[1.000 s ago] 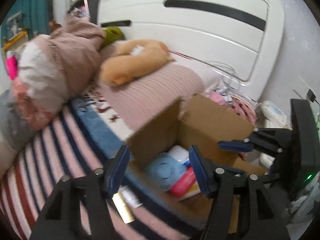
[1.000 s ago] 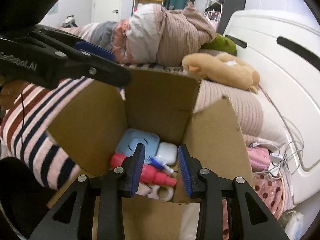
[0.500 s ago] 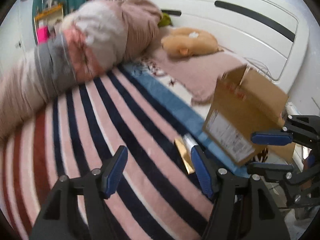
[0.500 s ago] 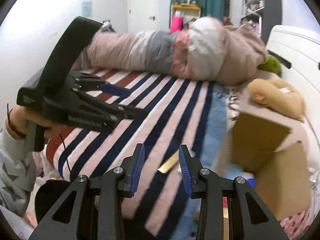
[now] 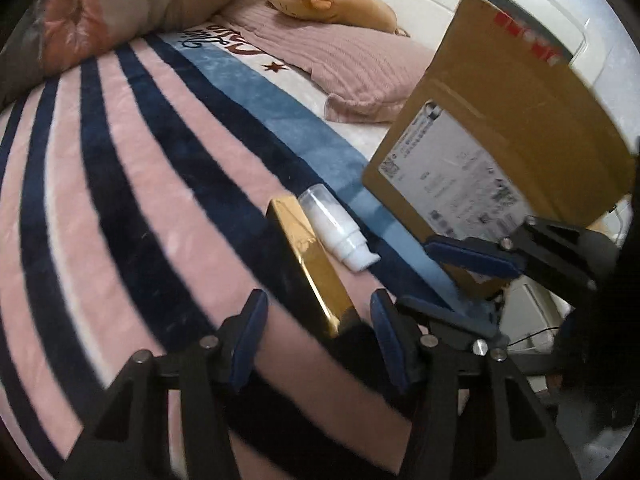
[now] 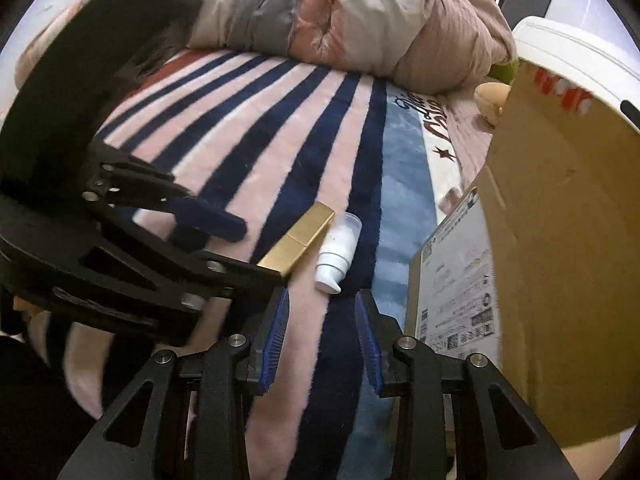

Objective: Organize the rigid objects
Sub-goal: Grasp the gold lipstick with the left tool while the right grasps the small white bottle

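A: Two things lie on the striped blanket [image 5: 132, 184]: a gold box [image 5: 306, 258] and a white pump bottle [image 5: 334, 228], side by side and nearly touching, both just short of the cardboard box [image 5: 508, 128].

B: And the left gripper [image 5: 316, 322]?

A: Spread wide, nothing held. The near end of the gold box sits right between its blue pads [image 5: 250, 320]. The right gripper [image 6: 322, 334] is also parted and empty, lined up behind the bottle's [image 6: 338, 250] pump end without touching it.

B: How does that gold box [image 6: 298, 242] handle, you reckon?

A: Long, slim, hard-edged, so stiff and probably light. The foil finish looks glossy, so I'd expect it to be slippery. Best to clamp across the narrow width, nearer the middle than the tip, or it may swing down.

B: The bottle?

A: Rigid plastic, round, so it can roll on that soft pile. I'd squeeze the wide body, not the stepped neck or the clear cap, which might pop off.

B: Where do they go?

A: Likely into the cardboard box [image 6: 560, 264]; its opening isn't visible from here.
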